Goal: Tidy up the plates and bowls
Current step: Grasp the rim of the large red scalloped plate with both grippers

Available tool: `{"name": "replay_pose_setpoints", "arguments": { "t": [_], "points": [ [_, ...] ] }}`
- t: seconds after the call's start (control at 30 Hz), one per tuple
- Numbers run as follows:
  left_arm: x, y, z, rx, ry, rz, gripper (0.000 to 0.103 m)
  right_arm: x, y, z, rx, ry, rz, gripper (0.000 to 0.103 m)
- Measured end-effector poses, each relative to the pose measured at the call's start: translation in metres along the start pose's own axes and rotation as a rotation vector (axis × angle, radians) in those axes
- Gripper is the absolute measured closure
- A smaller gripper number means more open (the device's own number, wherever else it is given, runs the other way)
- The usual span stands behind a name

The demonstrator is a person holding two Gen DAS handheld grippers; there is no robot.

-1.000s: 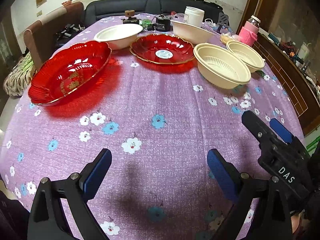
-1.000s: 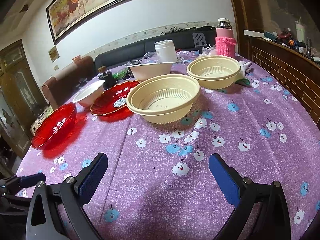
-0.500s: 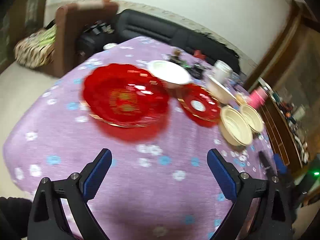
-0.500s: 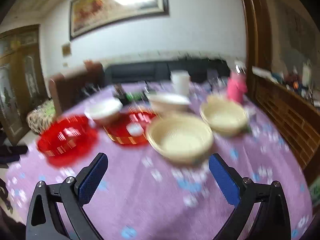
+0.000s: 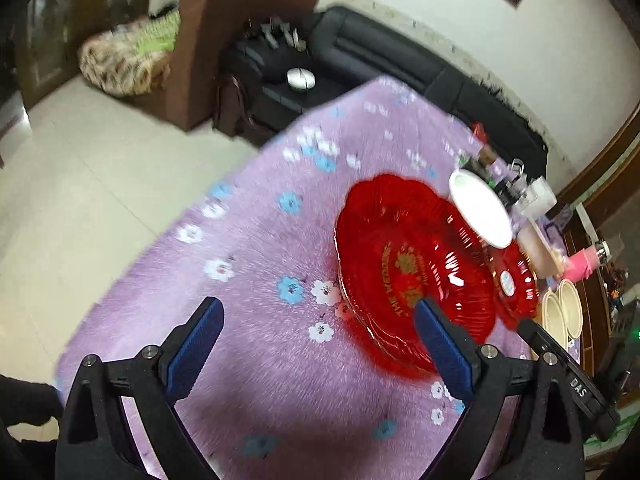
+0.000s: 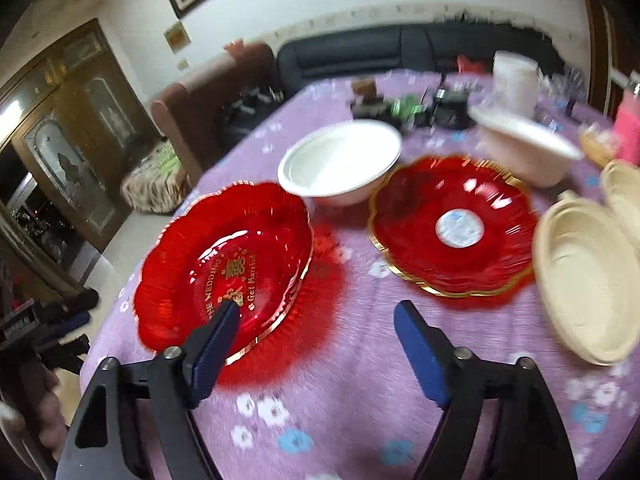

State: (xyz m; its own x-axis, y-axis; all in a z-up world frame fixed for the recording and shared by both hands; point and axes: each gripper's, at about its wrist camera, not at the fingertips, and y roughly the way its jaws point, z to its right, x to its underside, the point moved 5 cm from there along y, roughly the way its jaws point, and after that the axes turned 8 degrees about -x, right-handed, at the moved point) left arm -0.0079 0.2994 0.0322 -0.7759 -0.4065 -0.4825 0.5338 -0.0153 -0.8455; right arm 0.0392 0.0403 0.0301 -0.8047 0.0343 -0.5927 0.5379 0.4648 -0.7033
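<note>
A big red plate with gold lettering lies at the table's left side; it also shows in the left wrist view. A second red plate with a white sticker lies to its right. A white bowl stands behind them, another white bowl further right. Two cream bowls stand at the right. My right gripper is open and empty, its left finger over the lettered plate's near rim. My left gripper is open and empty, its right finger at that plate's near edge.
The round table has a purple flowered cloth. Small items, a white tub and a pink flask crowd the far side. A brown chair and black sofa stand beyond the table's edge.
Both grippers have swung left toward the lettered red plate, which now sits close at their fingers. Both stay open and empty. The views are blurred by motion.
</note>
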Motion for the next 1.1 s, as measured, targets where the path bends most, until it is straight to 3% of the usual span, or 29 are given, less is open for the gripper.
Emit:
{"name": "replay_pose_setpoints", "arguments": {
  "t": [0.07, 0.13, 0.2, 0.27, 0.33, 0.63, 0.73, 0.77, 0.8, 0.9, 0.93, 1.0, 1.1],
  "points": [
    [-0.005, 0.023, 0.012, 0.042, 0.011, -0.052, 0.024, -0.003, 0.019, 0.001, 0.004, 0.031, -0.021, 0.02],
    [-0.013, 0.043, 0.026, 0.046, 0.034, -0.074, 0.028, -0.004, 0.034, 0.002, 0.009, 0.048, -0.038, 0.022],
    [-0.02, 0.06, 0.036, 0.033, 0.062, -0.077, 0.035, -0.006, 0.047, 0.001, 0.014, 0.056, -0.059, 0.036],
    [-0.024, 0.073, 0.046, 0.039, 0.092, -0.099, 0.062, -0.008, 0.062, 0.0, 0.001, 0.066, -0.095, 0.068],
    [-0.024, 0.081, 0.049, 0.019, 0.118, -0.108, 0.071, -0.009, 0.07, -0.002, -0.009, 0.074, -0.123, 0.081],
    [-0.01, 0.046, 0.035, 0.021, 0.145, -0.019, 0.07, 0.004, 0.038, -0.033, 0.011, -0.079, -0.053, 0.081],
    [0.003, 0.057, 0.034, -0.01, 0.168, -0.025, 0.055, 0.024, 0.043, -0.035, 0.014, -0.119, -0.04, 0.078],
    [0.008, 0.063, 0.033, -0.019, 0.177, -0.036, 0.053, 0.029, 0.049, -0.033, 0.012, -0.122, -0.041, 0.077],
    [0.009, 0.059, 0.034, -0.025, 0.191, 0.003, 0.052, 0.034, 0.053, -0.031, 0.009, -0.125, -0.034, 0.076],
    [0.01, 0.038, 0.027, -0.062, 0.19, 0.072, 0.049, 0.039, 0.049, -0.03, -0.021, -0.148, 0.006, 0.071],
    [0.011, 0.03, 0.022, -0.061, 0.166, 0.08, 0.042, 0.036, 0.041, -0.033, -0.012, -0.188, 0.052, 0.064],
    [0.012, 0.017, 0.014, -0.067, 0.125, 0.085, 0.036, 0.032, 0.033, -0.034, 0.089, -0.264, 0.12, 0.049],
    [0.012, -0.001, 0.006, -0.093, 0.083, 0.105, 0.032, 0.03, 0.021, -0.035, 0.094, -0.274, 0.154, 0.046]
  ]
}}
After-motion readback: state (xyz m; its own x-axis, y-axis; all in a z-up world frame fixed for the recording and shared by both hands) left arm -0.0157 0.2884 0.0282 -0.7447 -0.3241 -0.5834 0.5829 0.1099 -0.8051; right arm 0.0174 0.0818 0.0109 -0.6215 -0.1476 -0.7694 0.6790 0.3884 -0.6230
